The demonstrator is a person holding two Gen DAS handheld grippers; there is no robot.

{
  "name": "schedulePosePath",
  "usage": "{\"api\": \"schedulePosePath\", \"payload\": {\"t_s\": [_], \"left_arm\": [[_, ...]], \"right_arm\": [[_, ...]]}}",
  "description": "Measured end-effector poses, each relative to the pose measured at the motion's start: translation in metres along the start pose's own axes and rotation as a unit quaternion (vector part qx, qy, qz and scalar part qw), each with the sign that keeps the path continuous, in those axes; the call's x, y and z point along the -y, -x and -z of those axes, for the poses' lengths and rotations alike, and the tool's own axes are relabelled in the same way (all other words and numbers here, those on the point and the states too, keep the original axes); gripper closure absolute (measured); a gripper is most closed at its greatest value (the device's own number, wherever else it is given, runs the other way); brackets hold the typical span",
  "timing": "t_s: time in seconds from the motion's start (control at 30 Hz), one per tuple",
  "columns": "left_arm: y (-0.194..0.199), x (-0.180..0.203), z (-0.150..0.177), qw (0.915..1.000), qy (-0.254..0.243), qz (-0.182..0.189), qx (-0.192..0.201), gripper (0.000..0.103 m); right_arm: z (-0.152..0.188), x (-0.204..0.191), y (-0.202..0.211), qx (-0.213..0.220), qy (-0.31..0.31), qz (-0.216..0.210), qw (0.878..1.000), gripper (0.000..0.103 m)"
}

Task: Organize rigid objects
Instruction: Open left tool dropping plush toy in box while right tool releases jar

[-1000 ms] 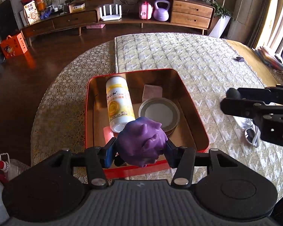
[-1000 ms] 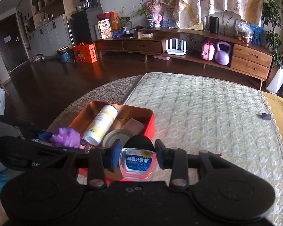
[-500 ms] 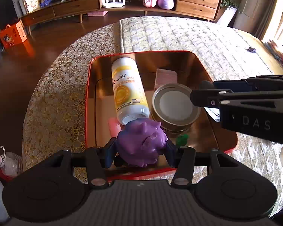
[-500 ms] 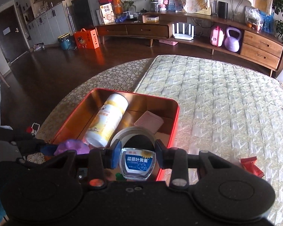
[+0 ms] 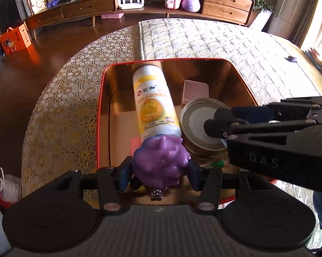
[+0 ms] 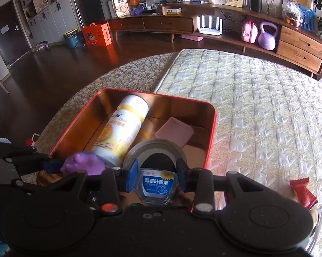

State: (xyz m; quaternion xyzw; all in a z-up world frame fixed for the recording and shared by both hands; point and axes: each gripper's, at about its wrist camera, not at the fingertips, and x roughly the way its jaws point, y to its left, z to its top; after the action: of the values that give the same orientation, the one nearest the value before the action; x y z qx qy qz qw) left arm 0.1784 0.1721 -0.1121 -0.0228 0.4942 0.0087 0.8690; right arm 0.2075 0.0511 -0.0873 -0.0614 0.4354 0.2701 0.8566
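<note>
Left gripper (image 5: 160, 169) fingers clamp the squashy purple toy (image 5: 161, 160) mid-body; right gripper (image 6: 156, 176) pinches the slick, breakable glass jar (image 6: 156, 187) by its sides over the red tin (image 6: 212, 132).

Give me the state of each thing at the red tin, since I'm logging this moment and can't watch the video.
left gripper: shut on the purple toy, over the tin.
right gripper: shut on the small jar.
red tin: open, no lid on.
white and yellow bottle: lying on its side in the tin.
round can: upright in the tin.
pink pad: flat in the tin.
</note>
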Motion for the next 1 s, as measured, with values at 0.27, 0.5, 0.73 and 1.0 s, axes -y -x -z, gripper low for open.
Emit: {"api": "schedulePosePath", "payload": {"t_s": [0.27, 0.5, 0.73, 1.0], "left_arm": [[0.004, 0.000, 0.006, 1.0000, -0.001, 0.003, 0.005, 0.051], [0.012, 0.001, 0.009, 0.9999, 0.003, -0.001, 0.012, 0.044], [0.027, 0.005, 0.010, 0.9996, 0.002, 0.000, 0.028, 0.038], [0.049, 0.018, 0.013, 0.9990, -0.009, 0.001, 0.044, 0.038]], "right_arm": [[0.001, -0.003, 0.004, 0.003, 0.000, 0.001, 1.000, 0.064], [0.002, -0.007, 0.019, 0.010, 0.003, -0.007, 1.000, 0.063], [0.003, -0.005, 0.037, 0.016, -0.001, -0.015, 1.000, 0.060], [0.009, 0.003, 0.071, 0.030, -0.010, -0.039, 0.999, 0.051]]}}
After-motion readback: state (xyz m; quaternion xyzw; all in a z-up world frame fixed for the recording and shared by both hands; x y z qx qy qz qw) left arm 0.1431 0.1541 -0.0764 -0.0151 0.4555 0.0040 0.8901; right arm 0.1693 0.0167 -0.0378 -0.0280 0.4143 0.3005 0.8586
